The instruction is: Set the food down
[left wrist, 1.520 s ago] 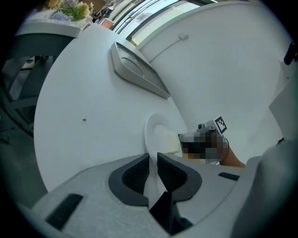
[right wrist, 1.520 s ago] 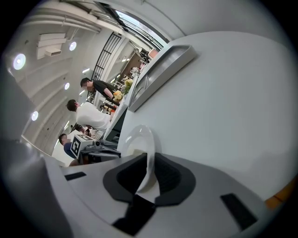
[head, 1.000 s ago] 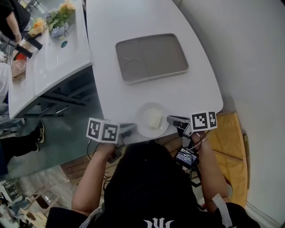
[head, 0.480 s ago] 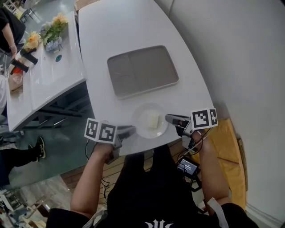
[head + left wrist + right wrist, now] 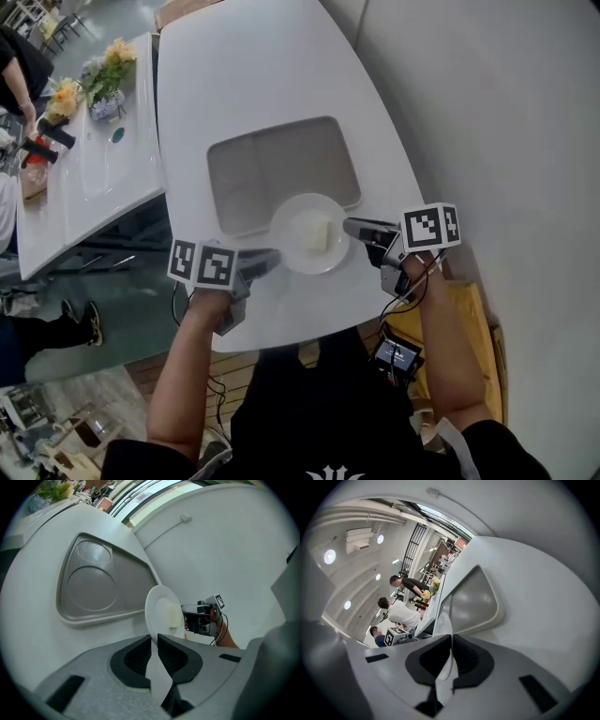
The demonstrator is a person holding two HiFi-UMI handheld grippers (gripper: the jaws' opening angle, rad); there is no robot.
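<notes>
A white plate [image 5: 298, 251] carries a pale yellow block of food [image 5: 316, 232]. It hangs over the near edge of a grey compartment tray [image 5: 253, 169] on the white table [image 5: 216, 75]. My left gripper [image 5: 273, 262] is shut on the plate's left rim, and my right gripper [image 5: 351, 227] is shut on its right rim. The left gripper view shows the plate [image 5: 157, 603] edge-on between the left gripper [image 5: 154, 639] pads, with the food [image 5: 174, 616] and the tray [image 5: 93, 583] beyond. In the right gripper view the plate's rim [image 5: 443, 620] runs between the right gripper [image 5: 451, 641] pads, beside the tray [image 5: 471, 604].
A second white table [image 5: 94, 178] at the left holds flowers [image 5: 89, 75] and small items, with people beside it. A pale wall [image 5: 487, 112] runs close along the right. An orange seat [image 5: 464, 309] sits under the table's near right corner.
Both grippers have carried the plate away from the table's near edge toward the tray; it now overlaps the tray's near rim.
</notes>
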